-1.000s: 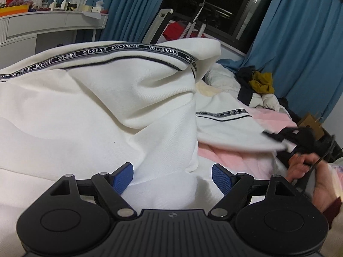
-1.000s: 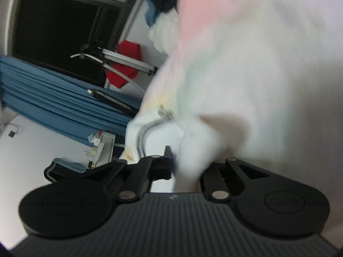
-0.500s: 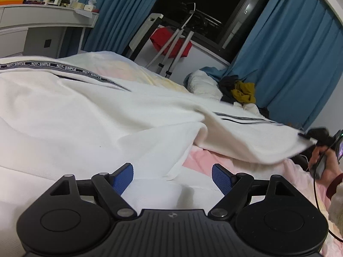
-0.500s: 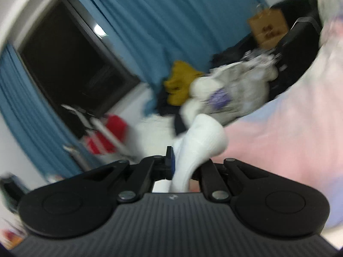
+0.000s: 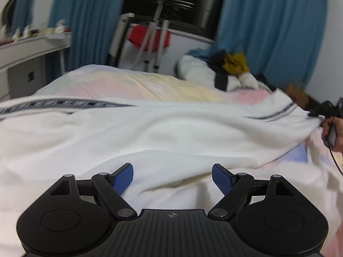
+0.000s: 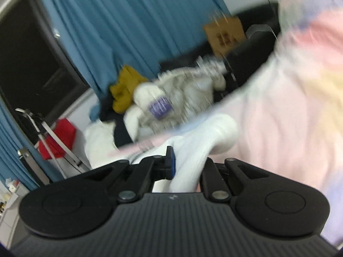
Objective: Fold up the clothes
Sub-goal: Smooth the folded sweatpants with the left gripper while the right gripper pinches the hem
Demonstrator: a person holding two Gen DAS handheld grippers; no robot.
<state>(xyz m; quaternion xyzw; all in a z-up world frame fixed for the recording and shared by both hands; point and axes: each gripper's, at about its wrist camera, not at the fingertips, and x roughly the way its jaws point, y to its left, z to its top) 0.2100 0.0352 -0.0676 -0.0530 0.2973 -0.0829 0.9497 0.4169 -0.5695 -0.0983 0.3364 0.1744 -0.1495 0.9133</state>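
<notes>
Far left, white table (image 5: 32,47) along the wall, bottles on top, blurred. Blue curtains (image 5: 90,21) flank a dark window; a drying rack (image 5: 150,38) with a red cloth stands beside the bed's far edge.

White garment (image 5: 150,132) lies spread across the bed (image 5: 171,85), over the pastel cover. Its lettered black band (image 5: 64,103) runs flat at the left. A second ago that band arched high over a raised fold; now the fabric is pulled out low and long to the right.

My left tongs (image 5: 172,176) stand wide apart just above the cloth, blue pads (image 5: 123,177) gripping nothing. Open room ahead over the flat garment.

Pile of clothes (image 5: 225,68) at the bed's far right corner, a yellow piece on top.

At the right edge, my right tongs (image 5: 317,112) hold the garment's striped hem, stretched toward the bed's side. In the right wrist view those tongs (image 6: 186,167) are clamped nearly closed on a bunched white fold (image 6: 203,141). A brown paper bag (image 6: 225,34) and dark bags sit beyond the bed edge.
</notes>
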